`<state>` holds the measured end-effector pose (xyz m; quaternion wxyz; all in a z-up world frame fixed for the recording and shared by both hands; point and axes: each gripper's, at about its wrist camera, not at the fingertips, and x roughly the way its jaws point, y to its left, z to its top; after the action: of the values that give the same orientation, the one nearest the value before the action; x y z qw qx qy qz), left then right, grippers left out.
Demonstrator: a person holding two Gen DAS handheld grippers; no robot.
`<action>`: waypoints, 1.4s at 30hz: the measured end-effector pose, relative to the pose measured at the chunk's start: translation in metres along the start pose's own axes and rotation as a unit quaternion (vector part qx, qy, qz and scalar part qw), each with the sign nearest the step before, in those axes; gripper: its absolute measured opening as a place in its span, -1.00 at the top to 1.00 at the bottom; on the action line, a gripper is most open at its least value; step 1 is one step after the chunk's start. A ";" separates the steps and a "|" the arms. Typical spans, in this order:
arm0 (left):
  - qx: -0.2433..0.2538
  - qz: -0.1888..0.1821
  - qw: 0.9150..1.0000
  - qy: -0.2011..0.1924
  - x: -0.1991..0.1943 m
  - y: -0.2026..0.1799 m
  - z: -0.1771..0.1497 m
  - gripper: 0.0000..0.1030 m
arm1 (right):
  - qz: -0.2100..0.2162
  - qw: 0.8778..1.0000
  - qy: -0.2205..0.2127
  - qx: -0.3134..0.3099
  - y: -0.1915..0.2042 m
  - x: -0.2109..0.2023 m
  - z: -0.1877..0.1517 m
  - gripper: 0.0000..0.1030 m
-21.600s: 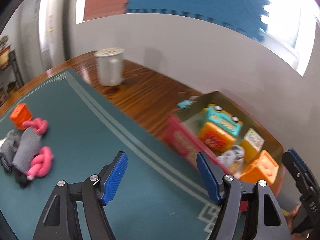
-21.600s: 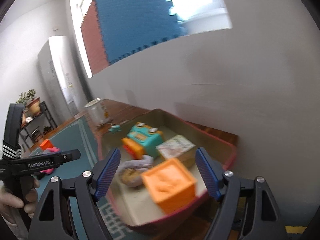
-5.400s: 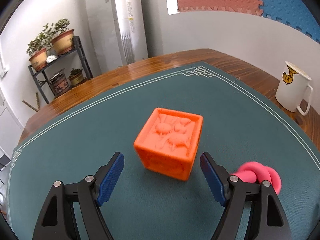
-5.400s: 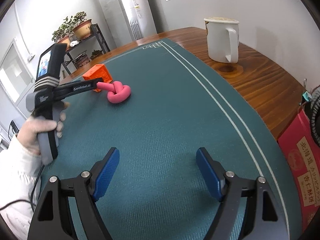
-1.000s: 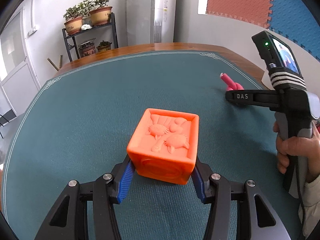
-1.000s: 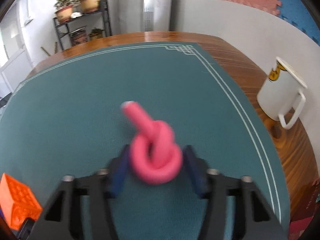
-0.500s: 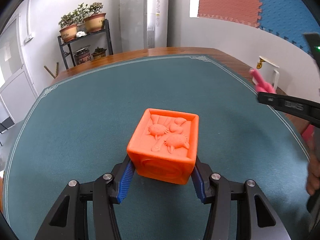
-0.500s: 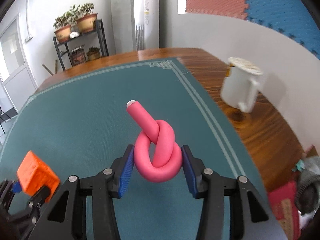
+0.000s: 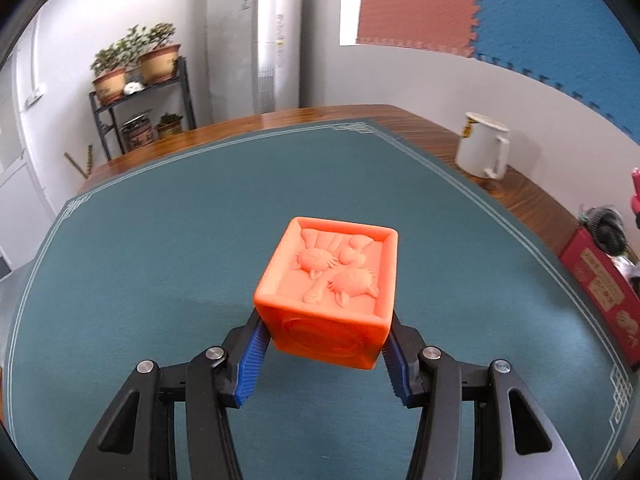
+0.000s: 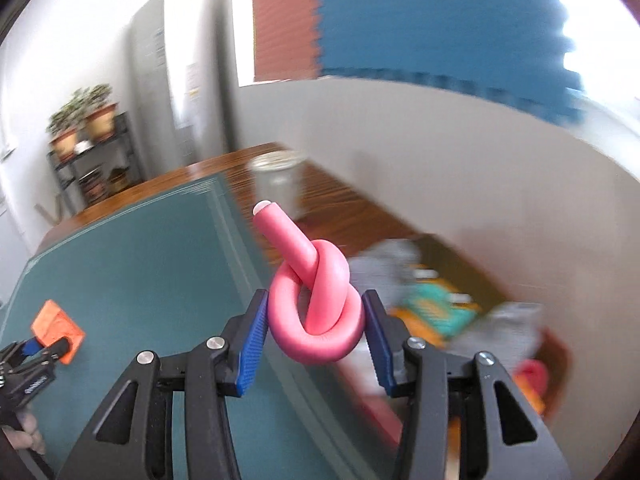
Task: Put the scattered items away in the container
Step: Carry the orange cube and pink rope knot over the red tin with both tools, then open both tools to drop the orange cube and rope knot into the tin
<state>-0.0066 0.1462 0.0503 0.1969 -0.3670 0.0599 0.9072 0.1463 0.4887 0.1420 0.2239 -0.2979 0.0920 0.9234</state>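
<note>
Blue-padded fingers (image 9: 250, 364) of the left gripper (image 9: 325, 360) pinch an orange relief cube (image 9: 332, 290) from both sides at centre frame, lifted above the teal table mat (image 9: 160, 264). A white mug (image 9: 482, 150) stands on the wooden tabletop (image 9: 532, 204) at upper right, and a red box (image 9: 604, 288) sits at the right edge.

From the right wrist view, the right gripper (image 10: 316, 350) clamps a knotted pink foam tube (image 10: 316, 304) at centre, one end sticking up and left. Behind it, lower right, the blurred box holds toys. At lower left the cube shows small in the other gripper.
</note>
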 end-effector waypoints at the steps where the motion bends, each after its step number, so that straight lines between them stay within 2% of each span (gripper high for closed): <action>1: 0.005 -0.006 1.000 0.000 -0.002 -0.006 0.000 -0.04 | -0.006 1.000 0.002 0.009 -0.012 -0.001 0.001 0.02; 4: 0.020 -0.025 0.999 0.000 -0.008 -0.026 -0.001 -0.05 | -0.019 0.999 0.009 0.035 -0.044 -0.001 0.002 0.02; 8: 0.040 -0.048 0.998 0.001 -0.016 -0.052 -0.001 -0.05 | -0.015 0.998 0.028 0.046 -0.063 0.017 0.002 -0.03; 9: 0.045 -0.054 0.998 0.001 -0.018 -0.059 -0.002 -0.05 | -0.010 0.998 0.032 0.052 -0.067 0.021 0.002 -0.09; 11: 0.052 -0.061 0.997 0.000 -0.025 -0.069 -0.002 -0.05 | 0.005 0.997 0.035 0.065 -0.075 0.024 0.001 -0.42; 14: 0.064 -0.071 0.995 0.000 -0.031 -0.084 0.003 -0.05 | 0.021 0.997 0.010 0.076 -0.081 0.013 -0.002 -0.50; 18: 0.078 -0.100 0.992 -0.001 -0.041 -0.110 0.012 -0.05 | 0.003 0.996 -0.031 0.080 -0.094 -0.009 -0.006 -0.55; 24: 0.120 -0.168 0.978 -0.007 -0.052 -0.174 0.027 -0.05 | -0.004 0.993 -0.058 0.105 -0.129 -0.036 -0.024 -0.55; 29: 0.157 -0.218 0.963 -0.011 -0.058 -0.229 0.036 -0.05 | -0.009 0.990 -0.072 0.119 -0.152 -0.052 -0.035 -0.55; 35: 0.197 -0.249 0.948 -0.015 -0.049 -0.285 0.042 -0.05 | -0.009 0.988 -0.078 0.131 -0.172 -0.060 -0.046 -0.55; 40: 0.210 -0.253 0.944 -0.001 -0.020 -0.325 0.048 -0.05 | -0.006 0.988 -0.077 0.137 -0.180 -0.058 -0.052 -0.55; 42: 0.209 -0.267 0.941 0.014 -0.005 -0.334 0.048 -0.05 | -0.006 0.987 -0.076 0.138 -0.182 -0.055 -0.055 -0.55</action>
<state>0.0995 0.4622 0.1008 0.5035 -0.3329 0.1505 0.7830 0.2992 0.6125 0.1238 0.2745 -0.1935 0.1995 0.9205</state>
